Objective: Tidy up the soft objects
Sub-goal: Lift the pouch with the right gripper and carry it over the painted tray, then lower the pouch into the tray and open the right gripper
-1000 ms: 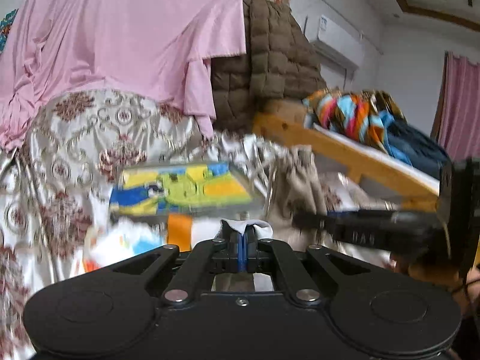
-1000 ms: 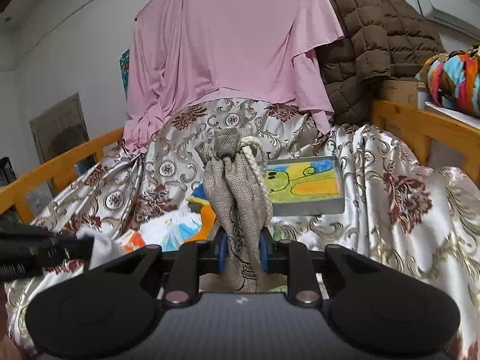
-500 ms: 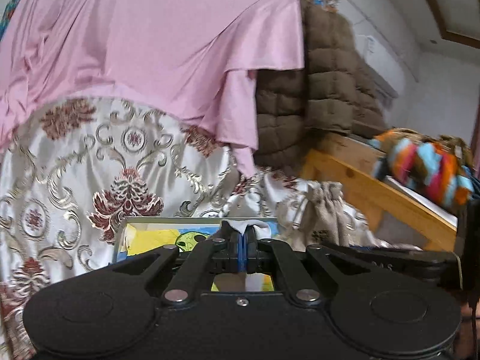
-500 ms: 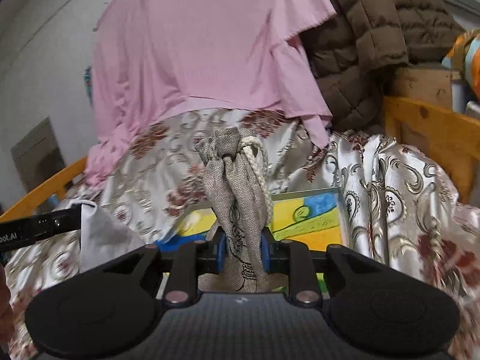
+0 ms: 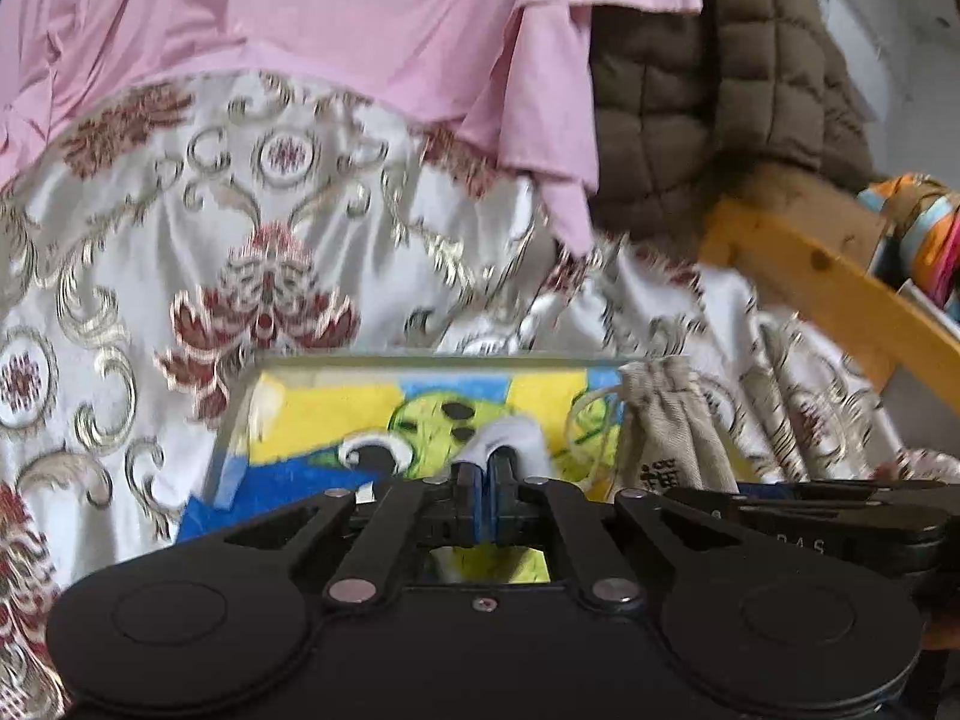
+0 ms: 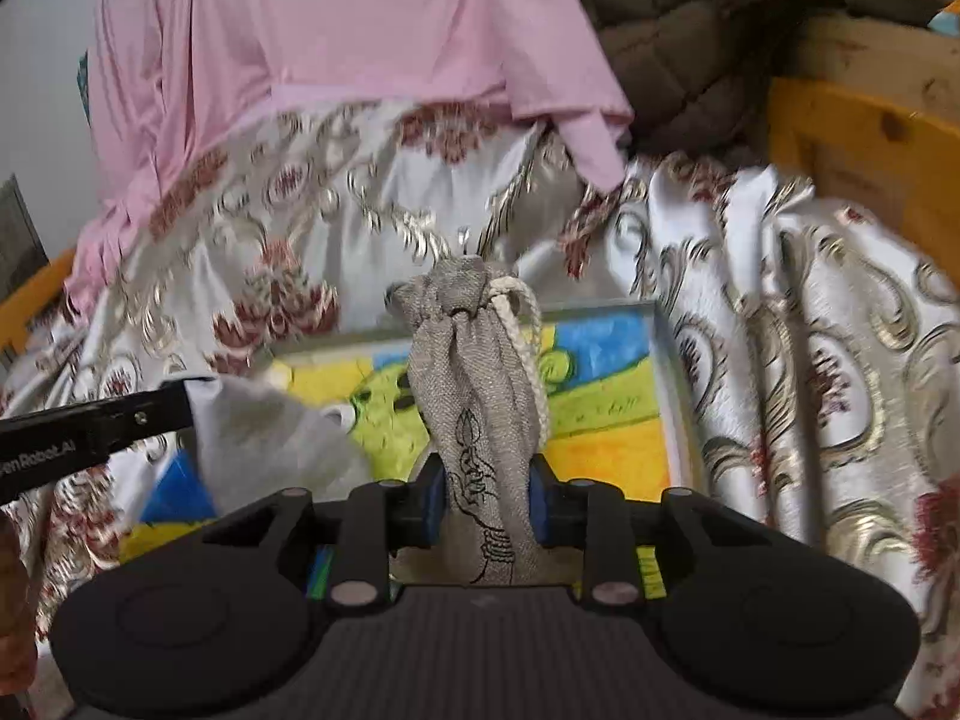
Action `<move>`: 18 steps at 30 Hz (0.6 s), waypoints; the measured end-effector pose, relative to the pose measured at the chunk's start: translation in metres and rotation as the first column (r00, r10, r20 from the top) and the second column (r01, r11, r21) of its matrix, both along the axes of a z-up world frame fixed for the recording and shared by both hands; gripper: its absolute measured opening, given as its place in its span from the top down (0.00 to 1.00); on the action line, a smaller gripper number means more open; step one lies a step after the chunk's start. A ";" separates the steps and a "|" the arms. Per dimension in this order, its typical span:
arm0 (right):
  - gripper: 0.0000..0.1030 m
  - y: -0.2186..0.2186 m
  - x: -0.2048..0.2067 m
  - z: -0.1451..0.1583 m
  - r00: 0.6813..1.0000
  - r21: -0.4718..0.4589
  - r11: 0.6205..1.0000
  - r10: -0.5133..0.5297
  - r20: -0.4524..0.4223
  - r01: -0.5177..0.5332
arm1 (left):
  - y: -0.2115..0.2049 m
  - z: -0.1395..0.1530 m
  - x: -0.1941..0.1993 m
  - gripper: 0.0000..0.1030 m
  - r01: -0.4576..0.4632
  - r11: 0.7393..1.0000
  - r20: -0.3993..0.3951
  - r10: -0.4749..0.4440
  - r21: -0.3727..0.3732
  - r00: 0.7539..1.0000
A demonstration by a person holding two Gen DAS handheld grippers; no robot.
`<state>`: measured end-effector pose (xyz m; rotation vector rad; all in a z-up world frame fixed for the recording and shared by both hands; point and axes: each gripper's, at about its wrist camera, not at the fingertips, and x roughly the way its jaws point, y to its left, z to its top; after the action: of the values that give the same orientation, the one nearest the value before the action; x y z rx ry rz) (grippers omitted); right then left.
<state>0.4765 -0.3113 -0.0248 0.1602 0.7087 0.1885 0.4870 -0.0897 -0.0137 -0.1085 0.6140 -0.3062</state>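
My left gripper (image 5: 485, 474) is shut on a white cloth (image 5: 510, 438), which hangs over a shallow tray with a yellow, green and blue cartoon print (image 5: 324, 414). From the right wrist view the same cloth (image 6: 264, 438) droops from the left gripper's fingers (image 6: 120, 420). My right gripper (image 6: 486, 498) is shut on a beige drawstring pouch (image 6: 474, 372) with a black line drawing, held upright above the tray (image 6: 606, 372). The pouch also shows in the left wrist view (image 5: 672, 420) at the tray's right edge.
The tray lies on a white satin bedspread with gold and maroon flowers (image 5: 180, 276). A pink garment (image 5: 360, 18) and a brown quilted jacket (image 5: 720, 90) hang behind. A wooden bed rail (image 5: 828, 288) runs at the right, with striped fabric (image 5: 924, 234) beyond it.
Both grippers have moved forward and down toward the tray, which now fills more of each view. Each keeps its hold on its item.
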 end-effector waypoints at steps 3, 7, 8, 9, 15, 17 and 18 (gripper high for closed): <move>0.64 0.004 0.003 -0.009 1.000 -0.003 1.000 0.004 -0.023 -0.004 | 0.000 -0.013 0.002 0.97 -0.008 1.000 -0.038 0.009 0.014 0.999; 0.56 0.005 0.001 -0.015 1.000 -0.003 1.000 0.001 -0.021 -0.001 | 0.004 -0.024 -0.001 0.87 -0.030 0.999 -0.061 0.031 0.016 0.998; 0.52 0.005 -0.001 -0.015 1.000 -0.005 1.000 0.000 -0.016 0.000 | 0.005 -0.024 -0.003 0.86 -0.036 0.999 -0.062 0.038 0.019 0.997; 0.50 0.005 -0.002 -0.015 1.000 -0.007 1.000 0.000 -0.013 0.000 | 0.006 -0.024 -0.003 0.84 -0.042 0.999 -0.063 0.044 0.024 0.997; 0.23 0.006 -0.018 -0.007 0.999 -0.031 0.999 -0.009 0.049 0.010 | 0.010 -0.015 -0.018 0.52 -0.071 0.997 -0.035 0.072 0.015 0.997; 0.18 0.007 -0.028 0.001 0.996 -0.039 0.999 -0.004 0.088 0.008 | 0.011 -0.007 -0.028 0.44 -0.078 0.997 -0.002 0.078 0.012 0.997; 0.17 0.006 -0.032 0.005 0.994 -0.041 0.999 -0.003 0.106 0.007 | 0.011 -0.003 -0.034 0.40 -0.081 0.997 0.021 0.081 0.008 0.996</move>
<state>0.4441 -0.3050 -0.0202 0.1120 0.6061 0.1762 0.4531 -0.0786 -0.0164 -0.1210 0.5884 -0.2257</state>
